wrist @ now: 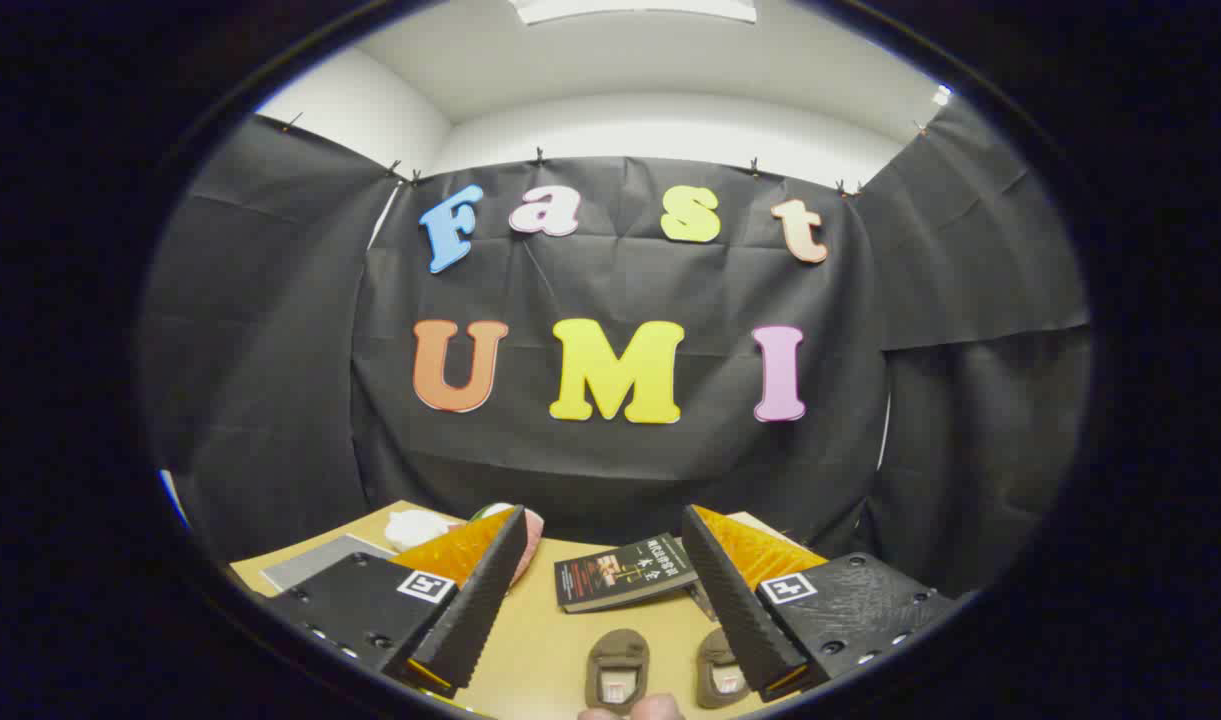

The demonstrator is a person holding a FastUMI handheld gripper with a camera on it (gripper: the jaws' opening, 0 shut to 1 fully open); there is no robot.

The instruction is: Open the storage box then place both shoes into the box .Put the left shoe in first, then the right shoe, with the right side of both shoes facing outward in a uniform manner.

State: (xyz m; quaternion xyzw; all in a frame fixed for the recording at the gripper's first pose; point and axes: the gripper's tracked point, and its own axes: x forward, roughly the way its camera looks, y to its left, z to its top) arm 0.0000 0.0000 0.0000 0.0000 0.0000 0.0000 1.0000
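Two small brown shoes lie on the tan table between my fingers, openings up. The left one sits near the middle of the gap, and the right one lies close against the right finger. My gripper is open, held above the table, with nothing between its fingers. The left finger stands well apart from the shoes.
A dark book lies on the table beyond the shoes. White and pinkish objects sit behind the left finger, beside a grey flat sheet. A person's fingertips show just below the shoes. The black cloth wall closes the back.
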